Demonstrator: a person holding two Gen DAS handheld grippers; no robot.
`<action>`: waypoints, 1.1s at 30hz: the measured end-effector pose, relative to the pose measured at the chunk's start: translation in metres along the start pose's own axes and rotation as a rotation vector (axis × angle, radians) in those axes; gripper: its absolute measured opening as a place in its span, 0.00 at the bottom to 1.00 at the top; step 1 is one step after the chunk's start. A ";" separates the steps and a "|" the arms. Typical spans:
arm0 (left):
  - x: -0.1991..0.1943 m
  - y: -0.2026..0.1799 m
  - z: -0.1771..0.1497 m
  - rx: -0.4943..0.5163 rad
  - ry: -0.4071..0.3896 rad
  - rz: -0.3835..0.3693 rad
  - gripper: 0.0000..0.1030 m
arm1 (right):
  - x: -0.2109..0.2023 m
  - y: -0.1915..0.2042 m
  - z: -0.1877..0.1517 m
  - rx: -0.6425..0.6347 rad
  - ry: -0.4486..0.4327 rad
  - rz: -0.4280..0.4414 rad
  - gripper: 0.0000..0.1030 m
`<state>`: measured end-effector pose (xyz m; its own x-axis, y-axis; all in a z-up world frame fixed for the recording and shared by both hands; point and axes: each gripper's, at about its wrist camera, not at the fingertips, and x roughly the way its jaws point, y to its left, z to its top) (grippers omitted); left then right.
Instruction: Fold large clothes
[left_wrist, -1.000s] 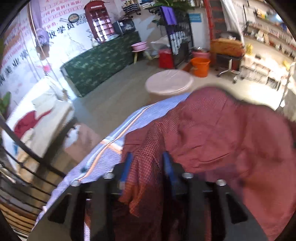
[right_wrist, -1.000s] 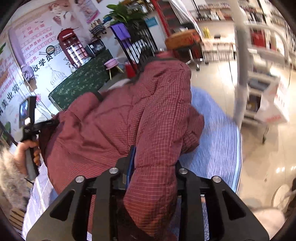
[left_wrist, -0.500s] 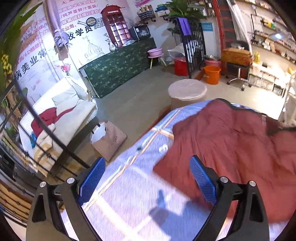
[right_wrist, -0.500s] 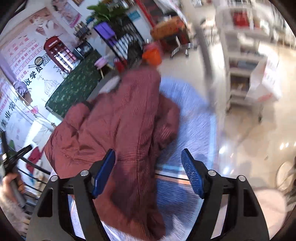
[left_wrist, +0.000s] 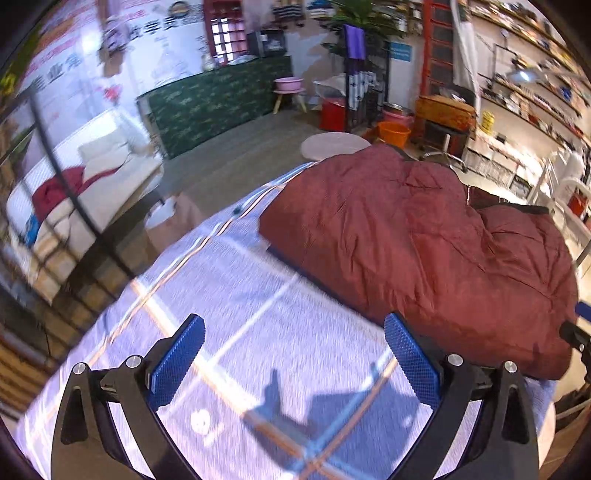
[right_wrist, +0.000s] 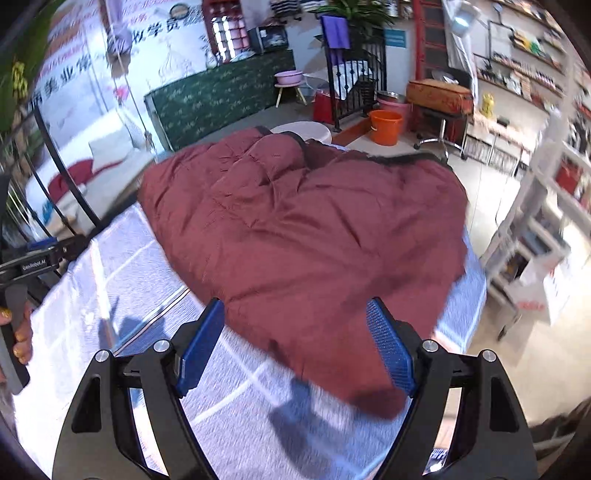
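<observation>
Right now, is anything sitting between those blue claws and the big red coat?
Nothing visible is. The maroon padded coat lies folded on the striped sheet. Both the left gripper and the right gripper are open above it, with only bare sheet or the coat's edge between their fingers.

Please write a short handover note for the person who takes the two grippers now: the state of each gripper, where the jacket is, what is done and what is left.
Left gripper: open, nothing between its fingers, over the bare blue checked cloth; its jaws have just been opening.
Right gripper: open, holding nothing, above the near edge of the jacket; it has let go too.
Dark red padded jacket: lies bunched and puffy on the cloth, released by both grippers.
Done: one fold appears laid over.
Left: it is still bulky and uneven, so it probably needs flattening and another fold.
</observation>
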<state>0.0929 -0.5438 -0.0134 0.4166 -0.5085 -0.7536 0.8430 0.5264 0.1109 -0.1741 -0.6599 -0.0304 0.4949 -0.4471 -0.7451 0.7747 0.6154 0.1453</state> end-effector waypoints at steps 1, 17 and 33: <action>0.007 -0.003 0.005 0.015 0.002 -0.008 0.93 | 0.011 0.004 0.008 -0.020 0.012 -0.011 0.76; 0.225 -0.042 0.114 0.061 0.252 -0.145 0.96 | 0.157 -0.165 0.099 0.253 0.191 0.064 0.11; 0.136 -0.067 0.127 0.185 0.166 -0.001 0.94 | 0.122 -0.126 0.112 0.222 0.210 -0.027 0.80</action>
<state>0.1360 -0.7349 -0.0416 0.3669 -0.3824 -0.8480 0.8977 0.3844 0.2151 -0.1672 -0.8651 -0.0666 0.3988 -0.3026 -0.8657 0.8648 0.4381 0.2453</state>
